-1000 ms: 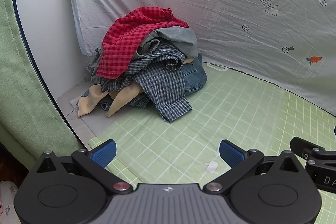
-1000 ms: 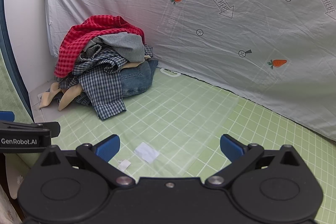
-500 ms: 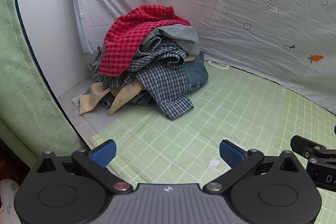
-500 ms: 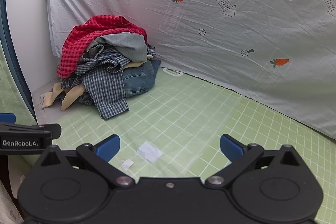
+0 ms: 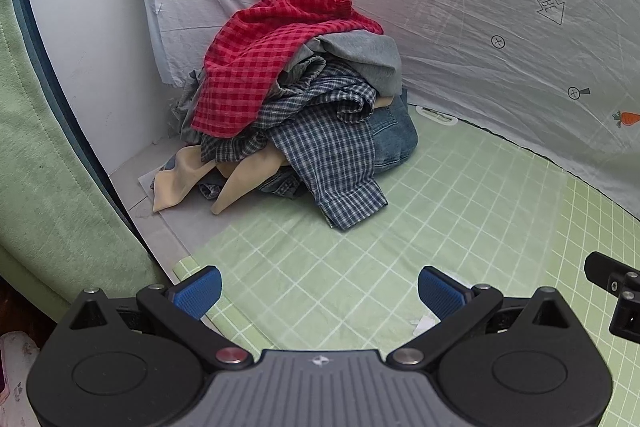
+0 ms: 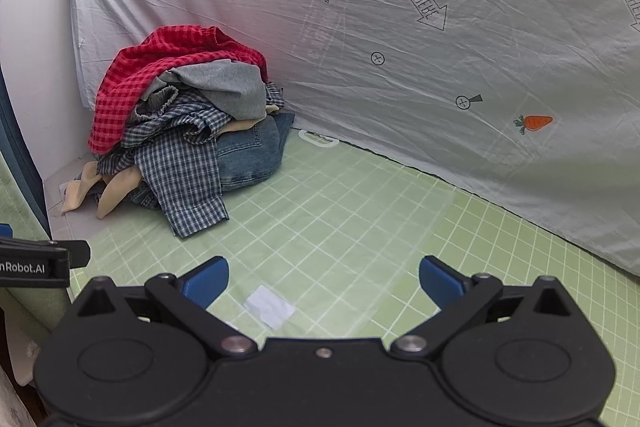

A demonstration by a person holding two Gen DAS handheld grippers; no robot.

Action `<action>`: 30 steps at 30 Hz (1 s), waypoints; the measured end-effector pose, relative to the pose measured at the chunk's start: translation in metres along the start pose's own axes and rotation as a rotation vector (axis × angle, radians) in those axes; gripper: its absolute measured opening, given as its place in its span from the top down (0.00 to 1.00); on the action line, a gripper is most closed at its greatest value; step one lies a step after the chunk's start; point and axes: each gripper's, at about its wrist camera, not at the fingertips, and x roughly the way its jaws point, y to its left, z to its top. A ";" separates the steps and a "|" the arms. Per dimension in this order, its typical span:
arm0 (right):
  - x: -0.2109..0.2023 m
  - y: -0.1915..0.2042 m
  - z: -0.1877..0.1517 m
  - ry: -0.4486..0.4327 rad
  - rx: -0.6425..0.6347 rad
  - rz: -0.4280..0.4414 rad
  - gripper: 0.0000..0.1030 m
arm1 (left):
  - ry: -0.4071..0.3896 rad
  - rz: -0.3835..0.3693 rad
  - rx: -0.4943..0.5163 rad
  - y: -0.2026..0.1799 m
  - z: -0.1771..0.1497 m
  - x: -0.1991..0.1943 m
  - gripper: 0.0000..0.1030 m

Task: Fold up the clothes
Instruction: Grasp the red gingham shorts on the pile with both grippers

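Looking forward along the left gripper (image 5: 319,290), its blue-padded fingers (image 5: 198,291) stand spread wide with nothing between them, hovering over the green grid mat (image 5: 460,203). Ahead and slightly left of it, well apart, sits the clothes pile (image 5: 304,115): a red checked garment (image 5: 256,67) on top, a grey one (image 5: 368,55) beside it, a blue plaid shirt (image 5: 332,163) spilling toward the gripper, jeans (image 5: 394,139) to the right and beige cloth (image 5: 180,179) at the left foot. Behind it hangs a grey carrot-print sheet (image 5: 460,27)

From the right wrist view, the right gripper (image 6: 323,281) is likewise wide open and empty. A white paper scrap (image 6: 270,307) lies on the mat just ahead, between the fingers. The pile is far ahead to its left, against the sheet, and part of the left gripper shows at the left edge
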 end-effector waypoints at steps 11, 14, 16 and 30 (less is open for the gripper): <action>0.120 0.006 0.105 -0.004 -0.066 0.010 0.13 | 0.002 0.072 -0.155 0.045 0.117 0.098 0.00; 0.167 0.016 0.148 -0.026 -0.084 0.047 0.18 | 0.012 0.119 -0.223 0.067 0.149 0.134 0.01; 0.195 0.025 0.174 -0.041 -0.086 0.084 0.25 | 0.021 0.158 -0.263 0.082 0.168 0.159 0.04; 0.296 0.130 0.265 -0.182 -0.145 0.450 0.55 | 0.069 0.137 -0.339 0.105 0.199 0.225 0.51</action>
